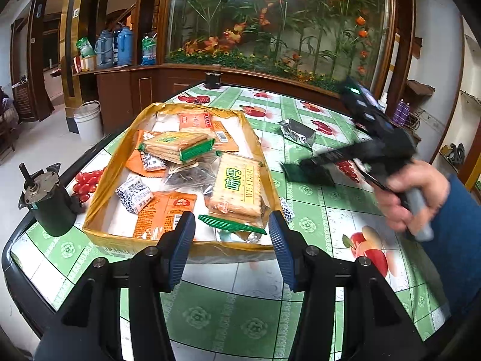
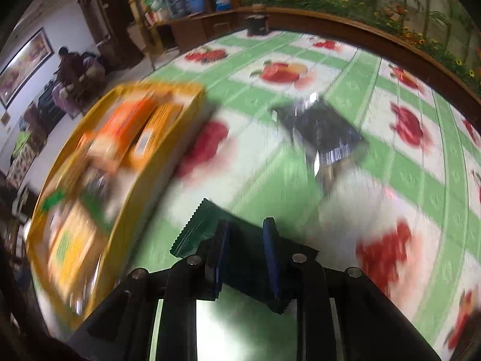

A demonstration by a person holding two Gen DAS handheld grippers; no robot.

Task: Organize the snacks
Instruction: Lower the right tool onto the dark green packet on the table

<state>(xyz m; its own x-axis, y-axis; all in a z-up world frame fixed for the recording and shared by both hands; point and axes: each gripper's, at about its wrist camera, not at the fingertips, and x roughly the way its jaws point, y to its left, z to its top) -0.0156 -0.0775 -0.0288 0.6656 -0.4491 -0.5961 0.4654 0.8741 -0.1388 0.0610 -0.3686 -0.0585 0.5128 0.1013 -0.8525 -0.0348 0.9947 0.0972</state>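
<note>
Meanwhile right claw (image 2: pixel 245 240) grips green packet (image 2: pixel 195 231) (blurred); left claw (image 1: pixel 231 240) agape near tray (image 1: pixel 99 192).

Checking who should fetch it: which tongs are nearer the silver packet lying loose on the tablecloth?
Right. The right tongs, shut on a dark green packet, are just short of the silver packet. The left tongs sit open at the yellow tray, farther off.

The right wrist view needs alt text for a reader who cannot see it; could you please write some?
The right gripper is shut on a dark green snack packet above a fruit-print tablecloth. A yellow tray of snacks sits to its left, and a silvery packet lies ahead; the view is motion-blurred.
</note>
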